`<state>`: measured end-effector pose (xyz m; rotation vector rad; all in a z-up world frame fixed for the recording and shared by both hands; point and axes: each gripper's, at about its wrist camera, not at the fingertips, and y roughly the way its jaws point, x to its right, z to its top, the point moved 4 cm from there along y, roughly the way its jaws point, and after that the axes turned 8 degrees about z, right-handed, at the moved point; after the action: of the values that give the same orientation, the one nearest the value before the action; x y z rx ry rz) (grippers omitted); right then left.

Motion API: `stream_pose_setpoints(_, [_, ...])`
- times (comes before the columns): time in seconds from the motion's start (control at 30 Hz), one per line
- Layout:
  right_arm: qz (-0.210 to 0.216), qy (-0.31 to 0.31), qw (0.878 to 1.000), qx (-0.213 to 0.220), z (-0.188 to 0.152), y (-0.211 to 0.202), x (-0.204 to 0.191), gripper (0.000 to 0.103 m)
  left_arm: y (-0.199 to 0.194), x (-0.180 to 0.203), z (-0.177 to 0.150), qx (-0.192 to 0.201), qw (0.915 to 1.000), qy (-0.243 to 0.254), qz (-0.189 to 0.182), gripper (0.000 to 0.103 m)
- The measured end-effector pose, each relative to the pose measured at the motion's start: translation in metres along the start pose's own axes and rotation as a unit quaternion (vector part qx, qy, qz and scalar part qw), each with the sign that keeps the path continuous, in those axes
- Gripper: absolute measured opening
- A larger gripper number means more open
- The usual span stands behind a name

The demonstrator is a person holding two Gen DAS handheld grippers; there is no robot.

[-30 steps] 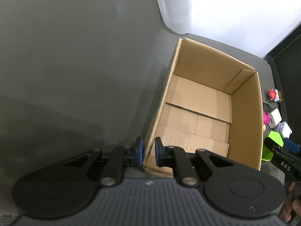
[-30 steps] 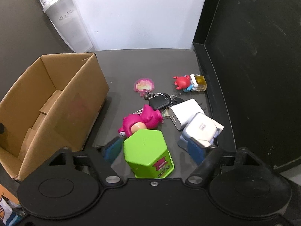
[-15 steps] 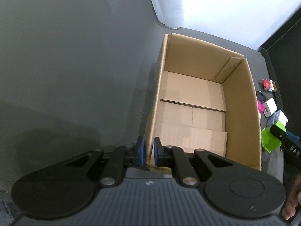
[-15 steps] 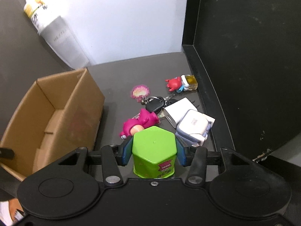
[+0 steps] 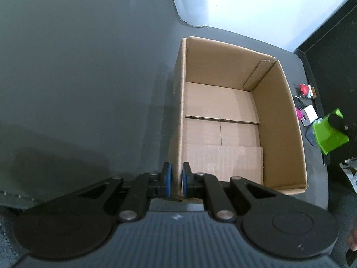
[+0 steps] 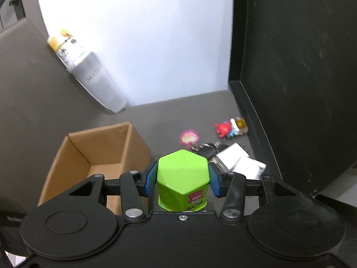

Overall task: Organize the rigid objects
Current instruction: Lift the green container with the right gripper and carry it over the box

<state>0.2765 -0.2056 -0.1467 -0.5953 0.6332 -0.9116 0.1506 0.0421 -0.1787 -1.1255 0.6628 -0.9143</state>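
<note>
A: Where was the green hexagonal tin point(image 6: 183, 176) when you had it?

B: Your right claw point(image 6: 182, 179) held it, blue pads pressed on two opposite flat faces, its long axis running along the fingers. It hung clear of the worktop point(image 6: 160, 116).

A: And the cardboard box point(image 6: 98, 154)?

B: At about ten o'clock from that claw, open-topped, nothing inside it. Your left claw point(image 5: 176, 179) was pinched shut on its near wall.

A: So the right hand was nearer the clutter?

B: Yes: the white chargers point(image 6: 243, 163), keys point(image 6: 206, 147) and red figurine point(image 6: 223, 129) lay at one o'clock. The tin looked smooth and rigid, the box matte and corrugated.
</note>
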Motion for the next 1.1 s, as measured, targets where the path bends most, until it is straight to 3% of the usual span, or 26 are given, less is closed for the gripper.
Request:
stream_pose_setpoints(0.37, [0.042, -0.002, 0.999, 0.013, 0.023, -0.002, -0.042, 0.047, 0.009, 0.007, 0.012, -0.006, 0.9998, 0.015, -0.013, 0.011])
stream_pose_setpoints(0.63, [0.055, 0.013, 0.998, 0.011, 0.026, 0.001, -0.06, 0.047, 0.019, 0.01, 0.026, 0.007, 0.9998, -0.006, -0.017, 0.012])
stream_pose_setpoints(1.1, [0.092, 0.036, 0.995, -0.026, 0.026, 0.042, -0.09, 0.047, 0.031, 0.009, 0.021, 0.034, 0.9985, -0.03, -0.031, 0.012])
